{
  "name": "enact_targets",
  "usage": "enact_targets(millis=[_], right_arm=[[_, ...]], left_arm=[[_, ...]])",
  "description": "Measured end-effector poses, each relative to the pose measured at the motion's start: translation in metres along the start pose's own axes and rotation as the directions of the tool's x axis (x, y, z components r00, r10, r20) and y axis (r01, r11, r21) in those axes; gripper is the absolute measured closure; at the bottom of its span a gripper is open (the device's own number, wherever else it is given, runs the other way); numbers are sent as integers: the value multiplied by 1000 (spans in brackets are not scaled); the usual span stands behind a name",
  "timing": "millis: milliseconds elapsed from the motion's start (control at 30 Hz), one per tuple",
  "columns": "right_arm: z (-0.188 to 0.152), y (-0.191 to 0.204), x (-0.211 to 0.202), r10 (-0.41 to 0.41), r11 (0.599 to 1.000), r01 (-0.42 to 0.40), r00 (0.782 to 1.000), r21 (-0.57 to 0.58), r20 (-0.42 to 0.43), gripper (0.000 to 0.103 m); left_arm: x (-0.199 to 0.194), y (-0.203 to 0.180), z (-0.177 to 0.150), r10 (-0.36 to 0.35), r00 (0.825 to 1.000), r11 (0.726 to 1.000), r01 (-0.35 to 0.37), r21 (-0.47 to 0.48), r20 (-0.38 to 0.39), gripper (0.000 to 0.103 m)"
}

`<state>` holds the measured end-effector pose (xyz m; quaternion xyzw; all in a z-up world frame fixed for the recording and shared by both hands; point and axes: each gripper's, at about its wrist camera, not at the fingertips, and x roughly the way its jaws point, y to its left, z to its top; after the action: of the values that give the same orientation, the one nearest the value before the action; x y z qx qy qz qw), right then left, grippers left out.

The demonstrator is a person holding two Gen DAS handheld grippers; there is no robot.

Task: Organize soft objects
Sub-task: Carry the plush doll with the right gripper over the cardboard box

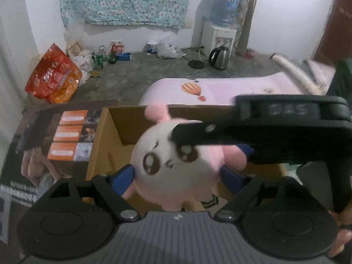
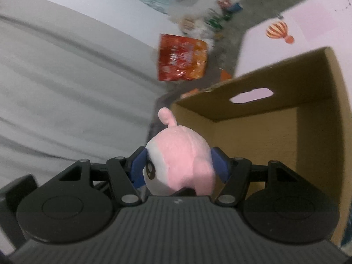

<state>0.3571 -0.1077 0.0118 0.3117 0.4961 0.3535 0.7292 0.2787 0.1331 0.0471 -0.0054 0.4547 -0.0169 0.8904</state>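
Note:
A round pink and white plush toy (image 1: 176, 165) with a brown printed face hangs over the near edge of an open cardboard box (image 1: 123, 127). My left gripper (image 1: 178, 176) has its blue pads pressed on both sides of the toy. The right gripper reaches in from the right, with one black finger (image 1: 198, 134) lying across the toy's face. In the right wrist view the same plush toy (image 2: 182, 162) sits squeezed between my right gripper's (image 2: 182, 169) blue pads, beside the box (image 2: 308, 88), whose inside looks bare where it shows.
A pink mat with a balloon print (image 1: 220, 88) lies behind the box. On the concrete floor are an orange snack bag (image 1: 52, 77), bottles (image 1: 99, 59), a kettle (image 1: 220, 57) and a water dispenser (image 1: 224, 22). A grey sheet (image 2: 66, 88) fills the left of the right wrist view.

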Motion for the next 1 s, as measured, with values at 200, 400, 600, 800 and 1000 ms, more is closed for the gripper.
enact_targets(millis=[200,400,600,800,1000], right_arm=[[18,-33,49,-36,996,38,999,87,-21,39],[22,-56,73,-25,985,27,1000,171,-9,40],[22,-71,85,-2,971,-6,1000,239,31,38],[21,-79,88,-7,970,-6,999,243,49,38],[25,-70,63,12,981,-37,991,191,130,38]], left_arm=[[41,-5,14,80,995,996,-78,35,-54,16],[58,-2,18,123,991,992,-121,35,-58,18],[57,-3,17,170,984,985,-168,48,-52,17],[50,-3,15,167,985,986,-165,36,-42,17],[28,-2,13,159,987,987,-159,25,-6,16]])
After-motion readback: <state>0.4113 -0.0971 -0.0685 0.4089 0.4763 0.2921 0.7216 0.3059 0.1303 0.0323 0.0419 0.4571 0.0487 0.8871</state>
